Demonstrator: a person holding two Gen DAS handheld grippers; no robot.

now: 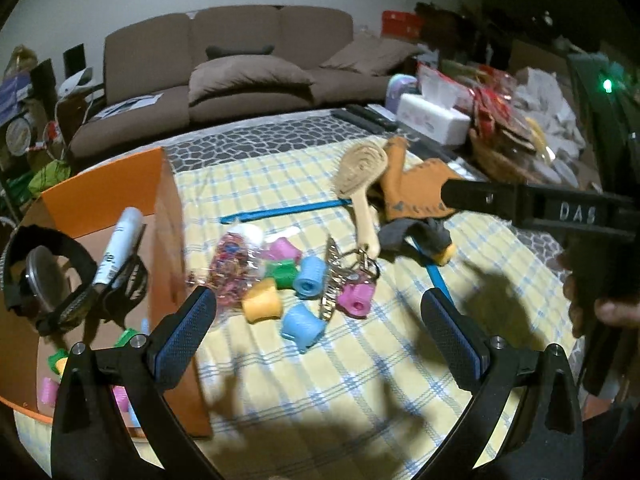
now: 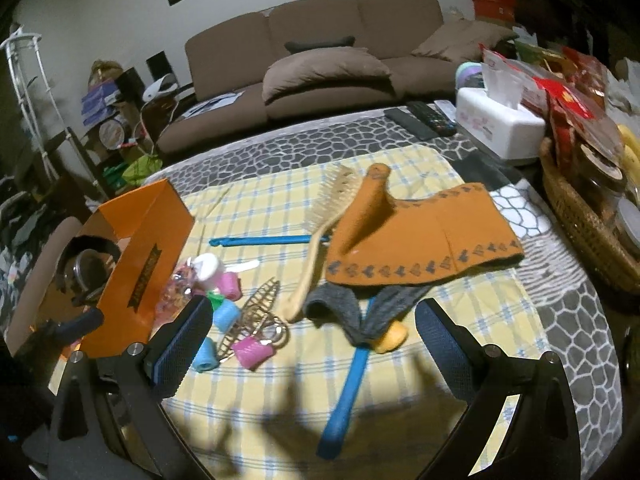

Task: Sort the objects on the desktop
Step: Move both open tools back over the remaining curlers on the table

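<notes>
Colourful hair rollers lie in a heap on the yellow checked cloth with a gold hair claw and a bag of small elastics. My left gripper is open and empty just above and before this heap. An orange box at the left holds a white tube, a black strap item and several rollers. My right gripper is open and empty above grey-and-orange gloves, a wooden hairbrush and a blue stick.
A white tissue box, remote controls and a wicker basket of snacks stand at the right and back of the table. A brown sofa lies beyond. The right gripper's black body reaches into the left wrist view.
</notes>
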